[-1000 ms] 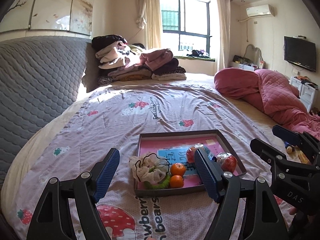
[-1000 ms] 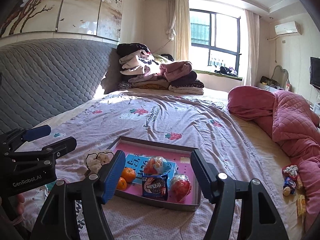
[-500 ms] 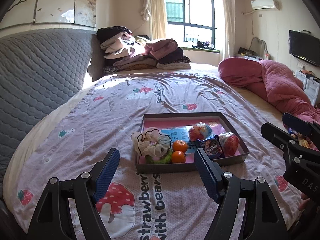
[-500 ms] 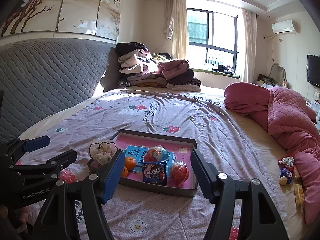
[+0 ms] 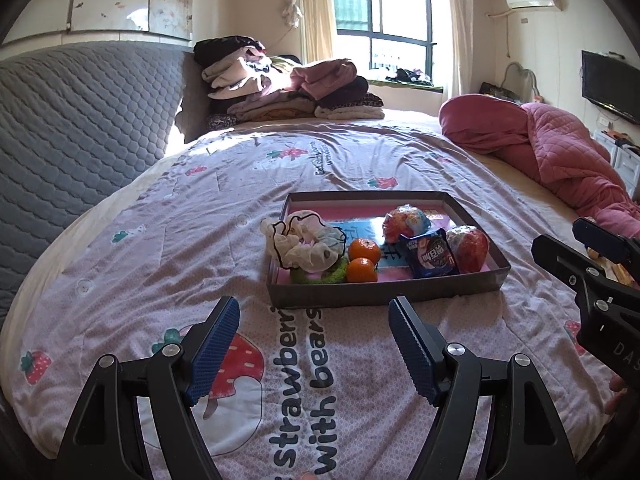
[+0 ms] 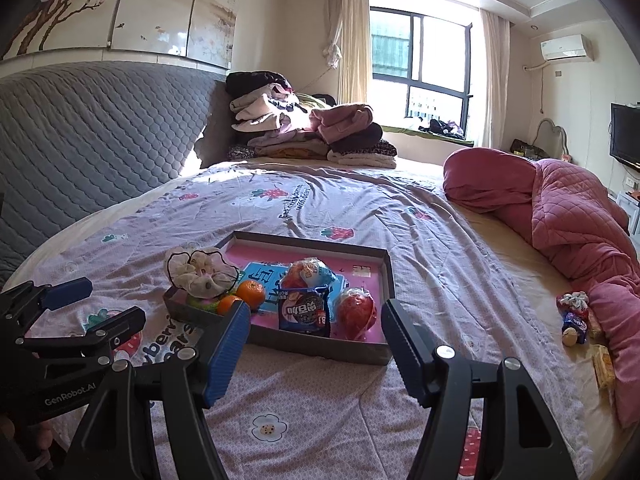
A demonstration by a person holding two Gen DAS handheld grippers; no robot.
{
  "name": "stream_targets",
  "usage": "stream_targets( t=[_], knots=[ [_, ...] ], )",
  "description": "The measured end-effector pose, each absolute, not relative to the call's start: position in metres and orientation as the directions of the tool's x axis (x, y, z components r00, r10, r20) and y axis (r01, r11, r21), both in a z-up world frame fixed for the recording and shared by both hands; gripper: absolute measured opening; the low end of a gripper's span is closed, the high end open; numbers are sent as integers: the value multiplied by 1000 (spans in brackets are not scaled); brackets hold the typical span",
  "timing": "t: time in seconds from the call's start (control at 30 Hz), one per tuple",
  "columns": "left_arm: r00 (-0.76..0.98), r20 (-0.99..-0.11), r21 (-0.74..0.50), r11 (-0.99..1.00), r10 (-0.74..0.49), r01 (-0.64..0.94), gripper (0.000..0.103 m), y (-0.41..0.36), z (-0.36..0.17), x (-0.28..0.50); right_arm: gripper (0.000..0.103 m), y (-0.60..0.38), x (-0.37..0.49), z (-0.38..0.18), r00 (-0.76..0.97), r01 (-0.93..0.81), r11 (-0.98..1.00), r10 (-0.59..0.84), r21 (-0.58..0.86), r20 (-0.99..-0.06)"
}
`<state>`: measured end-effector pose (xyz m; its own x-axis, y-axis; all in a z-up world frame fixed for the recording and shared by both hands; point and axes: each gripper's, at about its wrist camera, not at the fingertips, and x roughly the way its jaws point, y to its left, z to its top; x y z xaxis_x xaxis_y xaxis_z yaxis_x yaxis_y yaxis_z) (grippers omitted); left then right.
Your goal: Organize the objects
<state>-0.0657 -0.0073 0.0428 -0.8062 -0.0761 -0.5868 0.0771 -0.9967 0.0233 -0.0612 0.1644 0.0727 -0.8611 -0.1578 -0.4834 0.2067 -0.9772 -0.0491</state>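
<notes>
Both tongs have sunk toward the bed, the tray (image 5: 384, 294) drawing nearer. Left to right: my left tongs (image 5: 314, 350) gape empty, pitched downward; soft scrunchies (image 5: 306, 242), best pinched mid-bunch, lie in the tray's left end; my right tongs (image 6: 314, 354) hang open, angled down.

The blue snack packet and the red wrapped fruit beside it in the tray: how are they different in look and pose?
The blue snack packet is flat and rectangular with printed characters; the red wrapped fruit is round, inside clear shiny wrap. The packet stands tilted, leaning back against another wrapped item; the fruit sits on the tray floor. The packet is nearer the two oranges; the fruit is nearer the tray's right wall. Both lie near the front rim, untouched.
</notes>
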Motion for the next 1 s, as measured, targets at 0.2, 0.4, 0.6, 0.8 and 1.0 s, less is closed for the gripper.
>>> stream_targets(
  t=[0.2, 0.4, 0.6, 0.8, 1.0],
  knots=[
    [-804, -588, 30, -996, -90, 89, 78, -9, 36, -66, 67, 172, -59, 65, -867, 191, -981, -153, -33, -475],
    [-810, -581, 26, -997, -80, 79, 78, -9, 32, -66, 67, 175, -60, 55, -866, 184, -983, -155, -14, -475],
    [-810, -582, 27, -997, -70, 67, 78, -6, 22, -68, 67, 173, -62, 44, -863, 180, -984, -154, -8, -481],
    [-801, -595, 17, -998, -60, 62, 78, -8, 8, -73, 67, 171, -65, 32, -857, 180, -984, -156, -2, -491],
    [-797, -601, 16, -998, -56, 58, 78, -10, -2, -79, 67, 168, -69, 17, -848, 182, -983, -157, -1, -507]
  ],
)
